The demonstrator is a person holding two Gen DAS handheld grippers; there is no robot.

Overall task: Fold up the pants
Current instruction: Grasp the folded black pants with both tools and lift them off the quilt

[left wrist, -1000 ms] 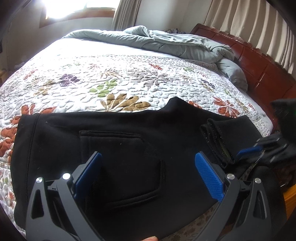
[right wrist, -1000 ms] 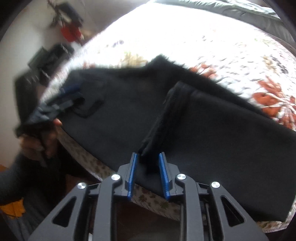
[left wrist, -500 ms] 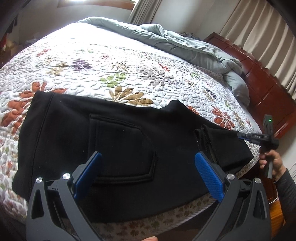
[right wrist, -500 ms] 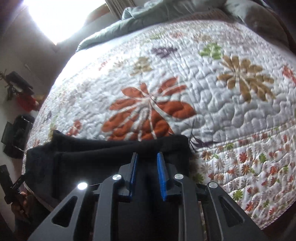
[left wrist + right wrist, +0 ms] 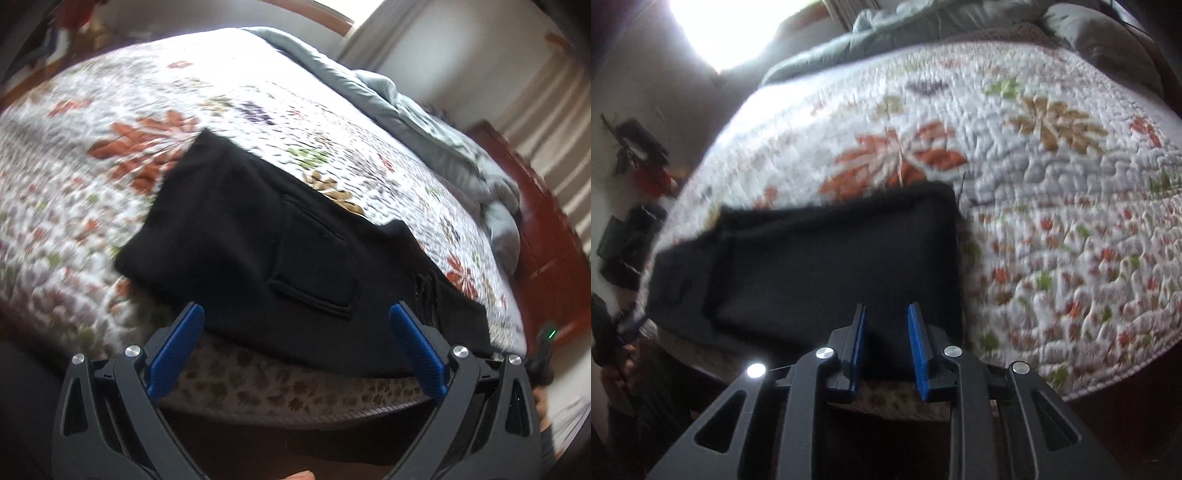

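Near bed edge: black pants (image 5: pixel 280 254) lie folded on the quilt (image 5: pixel 110 110), their lower edge at the mattress side.
Left view only: back pocket (image 5: pixel 317 266), grey blanket (image 5: pixel 424 129), wooden headboard (image 5: pixel 546 229), curtains – left tool (image 5: pixel 295 343) spread wide, nothing between its pads.
Right view only: bright window (image 5: pixel 731 26) and dark things on the wall – right tool (image 5: pixel 886 339) narrowly parted, just opening, pads over the pants' near edge, not pinching.
Surface: white quilt with leaf print.
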